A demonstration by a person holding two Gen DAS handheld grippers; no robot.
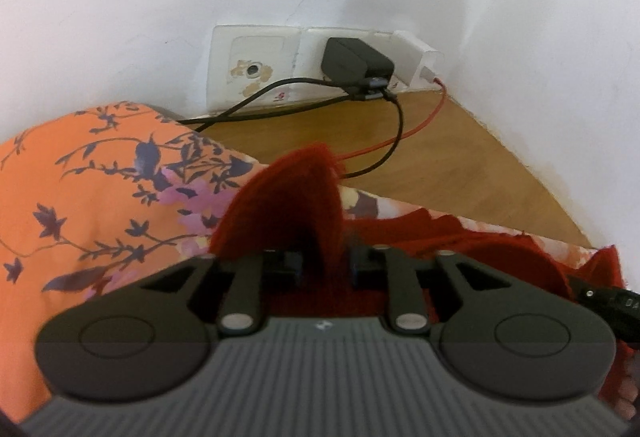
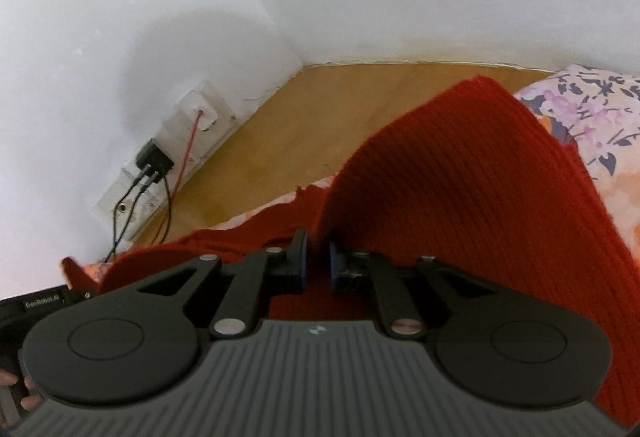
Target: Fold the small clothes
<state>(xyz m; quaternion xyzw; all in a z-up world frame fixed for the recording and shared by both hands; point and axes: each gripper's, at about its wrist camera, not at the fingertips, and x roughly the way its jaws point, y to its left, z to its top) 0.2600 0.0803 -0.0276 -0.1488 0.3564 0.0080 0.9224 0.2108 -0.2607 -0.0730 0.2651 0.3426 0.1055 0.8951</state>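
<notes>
A red ribbed knit garment lies over an orange floral bedsheet. In the left wrist view a raised fold of the red garment stands up between the fingers of my left gripper, which is shut on it. In the right wrist view my right gripper is shut on an edge of the same garment, and a broad flap of it rises to the right of the fingers. The other gripper's body shows at the lower left, with fingers of a hand below it.
White walls meet in a corner behind a wooden ledge. A wall socket strip holds a black charger and a white plug, with black and red cables trailing across the ledge toward the sheet.
</notes>
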